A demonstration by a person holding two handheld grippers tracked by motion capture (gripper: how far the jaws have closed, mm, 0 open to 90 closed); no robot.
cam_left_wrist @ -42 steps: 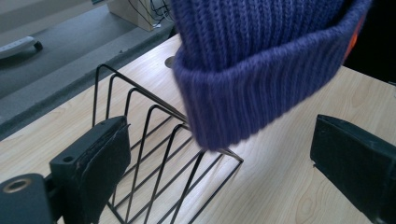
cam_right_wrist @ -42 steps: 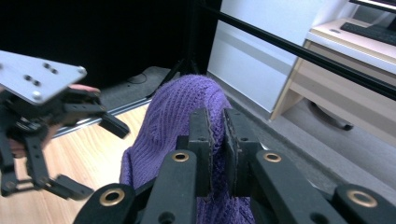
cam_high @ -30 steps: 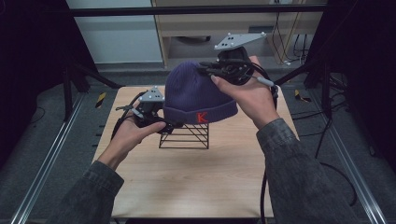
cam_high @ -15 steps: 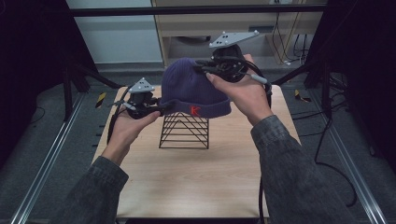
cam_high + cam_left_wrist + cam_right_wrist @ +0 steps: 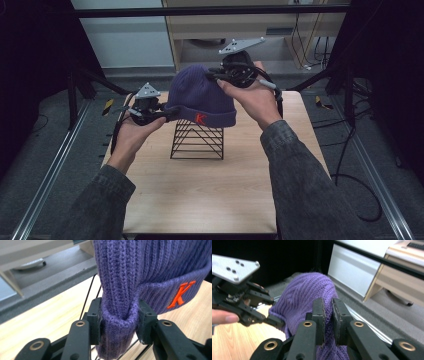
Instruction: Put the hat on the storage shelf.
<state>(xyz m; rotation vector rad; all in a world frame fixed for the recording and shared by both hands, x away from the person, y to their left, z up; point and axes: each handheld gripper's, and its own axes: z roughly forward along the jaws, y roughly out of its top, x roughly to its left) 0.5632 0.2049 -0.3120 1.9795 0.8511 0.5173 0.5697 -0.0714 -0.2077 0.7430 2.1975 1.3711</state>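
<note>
We hold the purple ribbed knit beanie [image 5: 202, 95] stretched above the black wire stand [image 5: 197, 141], left gripper [image 5: 119, 322] clamped on its folded brim, right gripper [image 5: 327, 312] pinching its crown, ready to seat it.

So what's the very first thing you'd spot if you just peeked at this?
A purple knit hat with an orange K, held in the air above the middle of the wooden table. The left gripper is pinching its folded brim and the right gripper is pinching the knit up near the top. Right under the hat stands a black wire stand.
</note>
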